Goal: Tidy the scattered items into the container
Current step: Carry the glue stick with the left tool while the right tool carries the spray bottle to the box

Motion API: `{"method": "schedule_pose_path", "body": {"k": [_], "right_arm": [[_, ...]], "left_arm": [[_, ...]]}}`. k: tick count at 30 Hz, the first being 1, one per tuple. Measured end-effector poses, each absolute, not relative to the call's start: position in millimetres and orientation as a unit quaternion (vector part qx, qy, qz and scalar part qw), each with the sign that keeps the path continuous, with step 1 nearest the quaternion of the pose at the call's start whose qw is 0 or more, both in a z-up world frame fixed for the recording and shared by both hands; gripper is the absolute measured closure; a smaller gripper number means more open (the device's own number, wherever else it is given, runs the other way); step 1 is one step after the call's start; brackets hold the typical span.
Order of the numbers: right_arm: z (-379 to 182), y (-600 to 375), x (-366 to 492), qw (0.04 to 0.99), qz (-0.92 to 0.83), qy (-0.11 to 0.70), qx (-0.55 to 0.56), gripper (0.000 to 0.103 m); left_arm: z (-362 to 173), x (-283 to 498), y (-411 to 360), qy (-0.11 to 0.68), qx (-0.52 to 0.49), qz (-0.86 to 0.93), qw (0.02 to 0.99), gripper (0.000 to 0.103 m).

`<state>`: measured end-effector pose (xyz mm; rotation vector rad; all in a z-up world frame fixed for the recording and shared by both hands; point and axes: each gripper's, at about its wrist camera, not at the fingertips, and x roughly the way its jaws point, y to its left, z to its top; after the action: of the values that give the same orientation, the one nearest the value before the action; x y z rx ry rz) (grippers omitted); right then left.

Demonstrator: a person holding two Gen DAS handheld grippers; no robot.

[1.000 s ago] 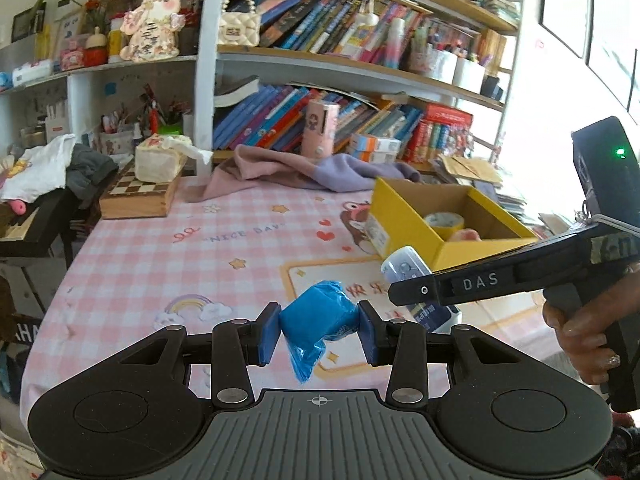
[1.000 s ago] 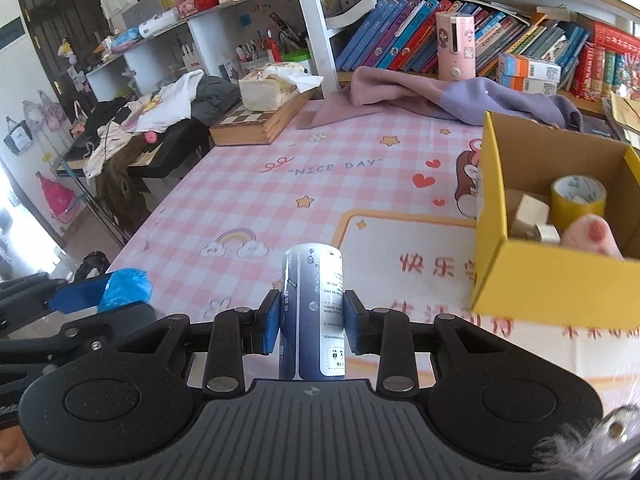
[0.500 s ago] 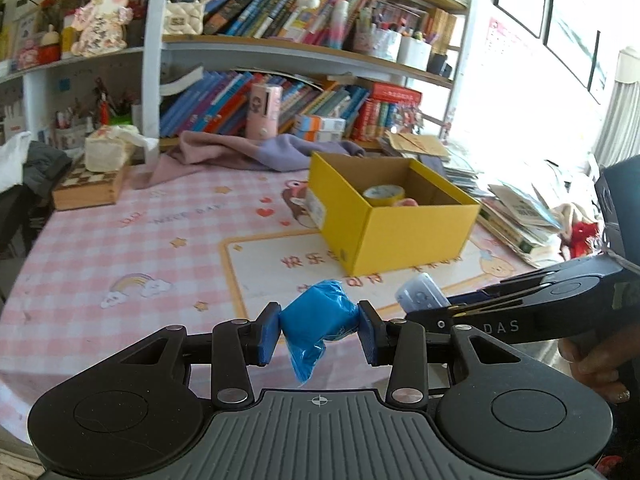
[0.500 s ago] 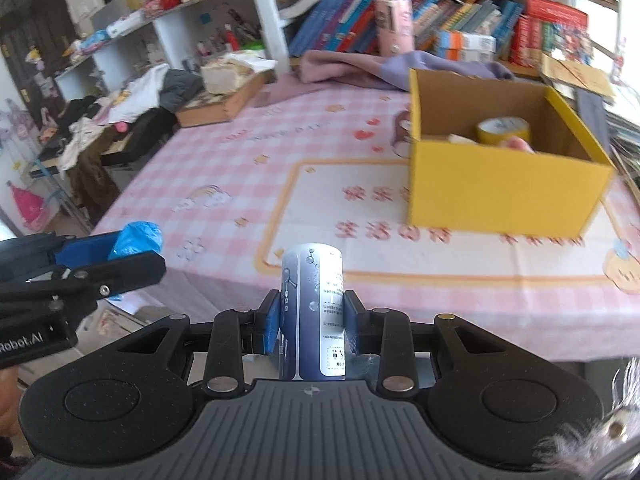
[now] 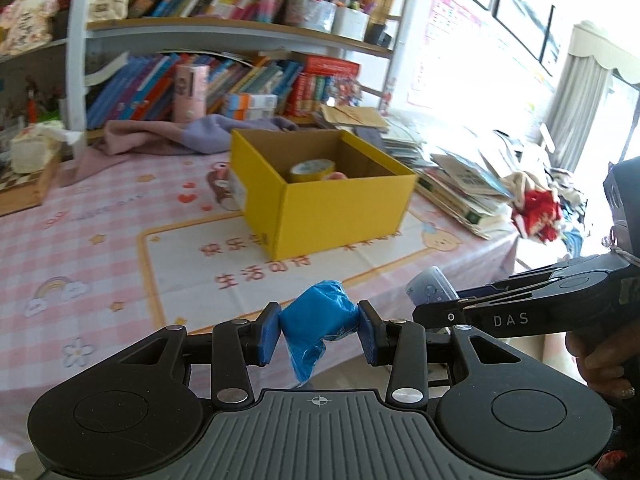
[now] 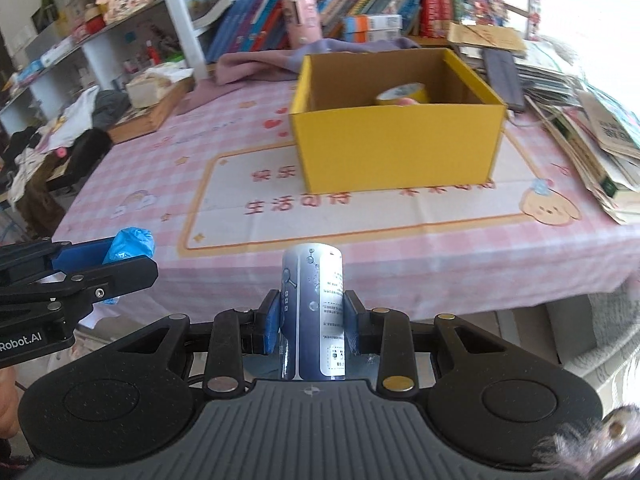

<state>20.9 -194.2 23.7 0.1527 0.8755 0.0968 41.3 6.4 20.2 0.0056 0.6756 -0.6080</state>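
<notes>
My left gripper [image 5: 319, 330] is shut on a crumpled blue plastic bundle [image 5: 318, 318], held in the air off the table's near edge. My right gripper [image 6: 312, 320] is shut on a blue and white cylindrical bottle [image 6: 314, 312], standing upright between the pads. The open yellow cardboard box [image 5: 340, 208] [image 6: 396, 152] sits on the pink checked tablecloth beyond both grippers. Inside it lie a roll of yellow tape [image 6: 402, 94] and something pink. Each view shows the other gripper from the side: the right one with its bottle [image 5: 432, 290], the left one with its bundle [image 6: 130, 244].
Stacks of books and papers [image 6: 592, 128] crowd the table's right side. A pink and purple cloth [image 5: 192, 132] and a wooden box with tissues [image 6: 156, 96] lie along the back by the bookshelf. The tablecloth [image 5: 100, 256] in front of the box is bare.
Both grippers have swung rightward and drawn back from the table, keeping their loads. The yellow box now sits centred ahead in both views, with the table's near edge showing below.
</notes>
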Motion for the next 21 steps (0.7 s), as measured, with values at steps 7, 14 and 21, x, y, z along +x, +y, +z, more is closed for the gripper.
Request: {"method": "schedule_pose_path", "body": {"k": [7, 14, 21], "right_arm": [[22, -227, 16, 0.9, 0.011, 0.426, 0.093, 0.073], [18, -254, 15, 0.896, -0.018, 0.431, 0.106, 0.073], [19, -274, 26, 0.894, -0.03, 0.432, 0.113, 0.073]], "left_arm": [[17, 50, -27, 0.332, 0.017, -0.33, 0.884, 0.064], [13, 63, -56, 0.339, 0.026, -0.359, 0.869, 0.064], [16, 79, -77, 0.337, 0.034, -0.374, 0.864, 0.064]]}}
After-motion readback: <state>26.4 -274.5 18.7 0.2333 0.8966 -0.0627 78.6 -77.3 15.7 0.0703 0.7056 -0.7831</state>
